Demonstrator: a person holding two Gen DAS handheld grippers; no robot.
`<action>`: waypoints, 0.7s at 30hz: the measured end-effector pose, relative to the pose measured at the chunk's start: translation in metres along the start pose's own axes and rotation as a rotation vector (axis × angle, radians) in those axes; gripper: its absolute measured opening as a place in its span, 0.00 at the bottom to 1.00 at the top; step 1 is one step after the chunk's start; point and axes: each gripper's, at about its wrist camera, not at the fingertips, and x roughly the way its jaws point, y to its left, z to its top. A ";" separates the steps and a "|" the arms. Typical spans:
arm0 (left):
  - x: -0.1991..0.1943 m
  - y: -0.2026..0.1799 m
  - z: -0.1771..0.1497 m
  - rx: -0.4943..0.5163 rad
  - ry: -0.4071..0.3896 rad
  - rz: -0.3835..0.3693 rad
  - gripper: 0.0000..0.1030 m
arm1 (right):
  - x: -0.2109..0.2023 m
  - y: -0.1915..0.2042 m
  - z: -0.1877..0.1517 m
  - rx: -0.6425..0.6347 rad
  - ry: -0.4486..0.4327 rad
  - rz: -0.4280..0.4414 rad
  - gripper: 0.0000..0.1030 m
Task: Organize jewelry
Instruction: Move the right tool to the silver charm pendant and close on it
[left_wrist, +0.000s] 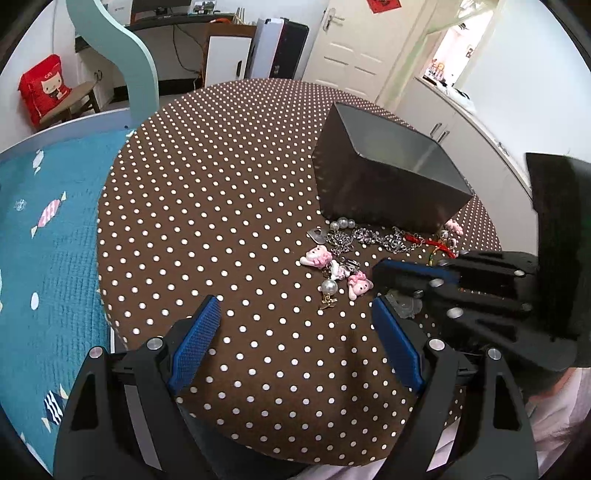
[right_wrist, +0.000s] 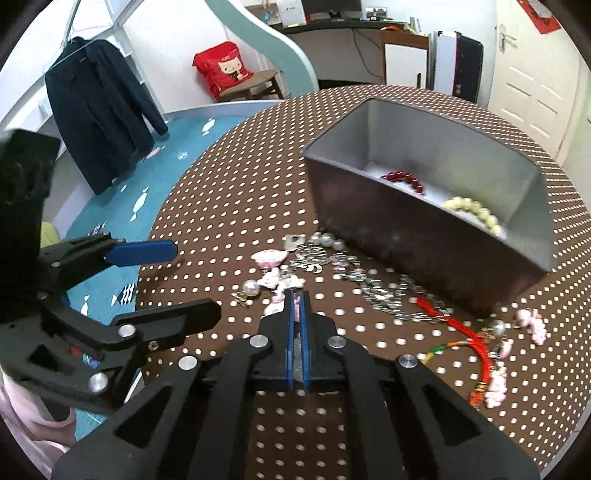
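Note:
A heap of jewelry lies on the brown dotted table (left_wrist: 221, 184) in front of a dark grey box (left_wrist: 369, 192): a silver chain (left_wrist: 369, 236), pink charms (left_wrist: 316, 256), a pearl (left_wrist: 328, 286) and a red cord bracelet (right_wrist: 469, 336). Inside the box (right_wrist: 406, 236) rest a red bead bracelet (right_wrist: 402, 177) and a cream bead bracelet (right_wrist: 476, 212). My right gripper (right_wrist: 295, 293) is shut, its tips down at a pink bunny charm (left_wrist: 358, 286); whether anything is caught between the pads I cannot tell. My left gripper (left_wrist: 294, 301) hovers open and empty above the cloth, just left of the right gripper (left_wrist: 375, 275).
The round table's edge curves close to both grippers. A bed with a blue cover (left_wrist: 48, 240) lies to the left, below table height. A dark coat (right_wrist: 99, 122) hangs beyond it. A person's pink sleeve (left_wrist: 554, 417) shows at the lower right.

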 end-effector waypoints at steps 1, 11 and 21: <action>0.002 -0.001 0.000 0.001 0.004 -0.003 0.81 | -0.001 -0.003 -0.001 0.006 0.002 -0.005 0.02; -0.002 0.006 0.002 -0.013 -0.006 0.064 0.81 | 0.001 0.005 -0.002 -0.024 0.005 0.011 0.25; -0.004 0.017 0.002 -0.023 0.008 0.066 0.81 | 0.023 0.013 0.007 -0.095 0.019 -0.038 0.14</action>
